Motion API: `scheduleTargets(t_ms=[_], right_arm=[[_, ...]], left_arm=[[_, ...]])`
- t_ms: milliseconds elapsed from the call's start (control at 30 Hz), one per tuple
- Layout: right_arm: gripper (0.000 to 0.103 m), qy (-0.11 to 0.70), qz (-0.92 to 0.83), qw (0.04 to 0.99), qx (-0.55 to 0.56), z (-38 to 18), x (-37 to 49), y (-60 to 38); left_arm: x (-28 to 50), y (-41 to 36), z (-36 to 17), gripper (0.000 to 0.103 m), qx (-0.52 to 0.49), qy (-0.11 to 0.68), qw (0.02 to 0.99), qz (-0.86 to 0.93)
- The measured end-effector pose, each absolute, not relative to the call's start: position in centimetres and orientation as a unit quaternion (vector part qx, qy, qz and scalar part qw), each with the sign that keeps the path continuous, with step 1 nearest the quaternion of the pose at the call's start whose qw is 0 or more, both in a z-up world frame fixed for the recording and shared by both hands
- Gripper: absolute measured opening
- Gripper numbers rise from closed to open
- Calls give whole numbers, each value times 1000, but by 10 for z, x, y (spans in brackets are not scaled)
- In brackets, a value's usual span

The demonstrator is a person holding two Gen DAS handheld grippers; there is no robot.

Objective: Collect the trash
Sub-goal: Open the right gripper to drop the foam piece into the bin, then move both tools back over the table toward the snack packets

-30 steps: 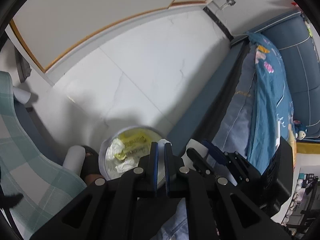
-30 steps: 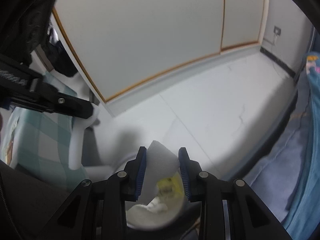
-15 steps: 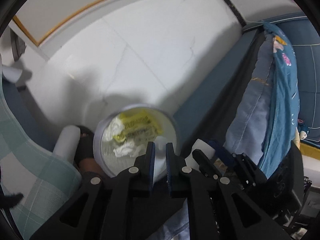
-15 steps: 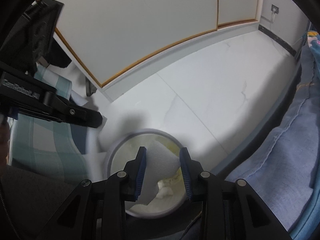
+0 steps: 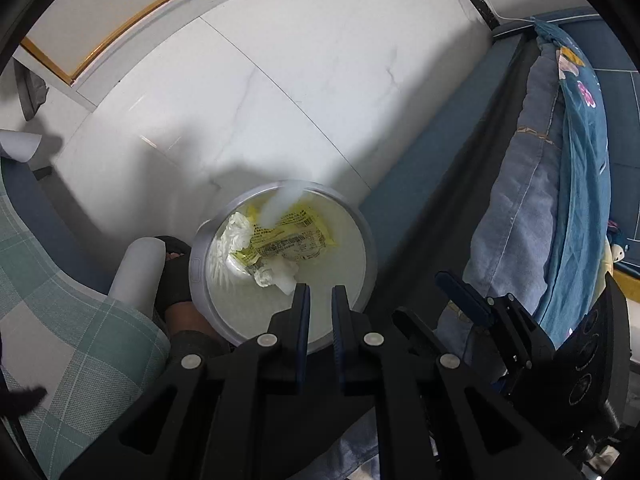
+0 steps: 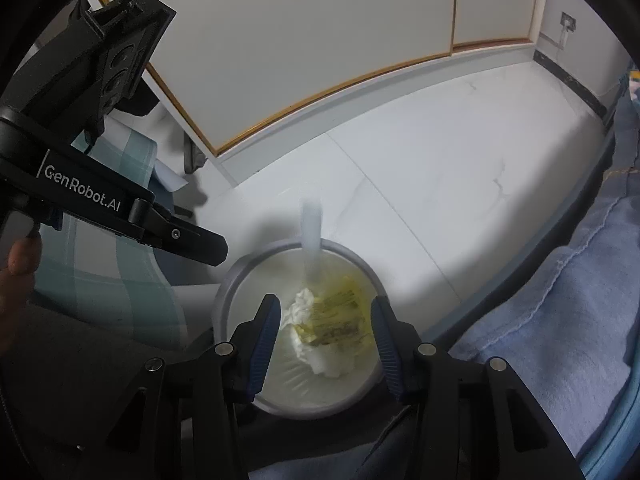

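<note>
Trash in question is a white wad (image 6: pixel 311 240), blurred in mid-fall just above the far rim of the bin (image 6: pixel 230 280), ahead of both grippers. It is in no grip now.

Left gripper (image 5: pixel 319 294) hangs over the near side of the bin, its jaws almost together with nothing between them. Below and ahead of it lie a yellow wrapper (image 5: pixel 292 240) and crumpled tissues (image 5: pixel 236 236), already in the bin. Beside the bin on the left a foot in a dark sandal (image 5: pixel 174 276) rests on the floor.

Right gripper (image 6: pixel 323 312) points down into the same bin; its jaws have just been opening and now stand apart, with only the bin's contents showing between them.

I judge the main risk to be the wad's path. It falls close to the far rim rather than over the middle, so it may clip the edge and bounce onto the white floor (image 6: pixel 460 168). Being light, it may also drift. A second risk is the two grippers: they hang close over one small bin, so a careless move could knock them together or tip the bin toward the foot.
</note>
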State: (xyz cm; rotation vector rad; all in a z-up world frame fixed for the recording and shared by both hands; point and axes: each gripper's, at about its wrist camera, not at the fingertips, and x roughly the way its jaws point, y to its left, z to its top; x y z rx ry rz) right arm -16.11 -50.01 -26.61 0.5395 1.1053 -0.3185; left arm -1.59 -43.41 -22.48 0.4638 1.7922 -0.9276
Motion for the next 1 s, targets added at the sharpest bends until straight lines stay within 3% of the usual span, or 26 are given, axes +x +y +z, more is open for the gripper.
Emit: scheduleTargets(t_ms=[367, 533, 667, 800, 900, 1000], right_arm=[[55, 512, -153, 808, 248, -260, -163, -500], [61, 499, -160, 818, 238, -242, -163, -503], [68, 477, -165, 832, 230, -215, -160, -506], [71, 447, -164, 852, 218, -178, -151, -505], [75, 424, -158, 868, 203, -151, -142, -500], [75, 402, -142, 885, 187, -122, -128, -487]], left_arm=[[-11, -428, -209, 16, 197, 731, 535, -376], [-1, -421, -170, 39, 177, 683, 593, -387], [15, -410, -133, 42, 138, 649, 643, -383], [28, -387, -94, 64, 117, 607, 695, -368], [42, -357, -63, 66, 83, 575, 735, -350], [54, -320, -36, 74, 45, 543, 779, -311]])
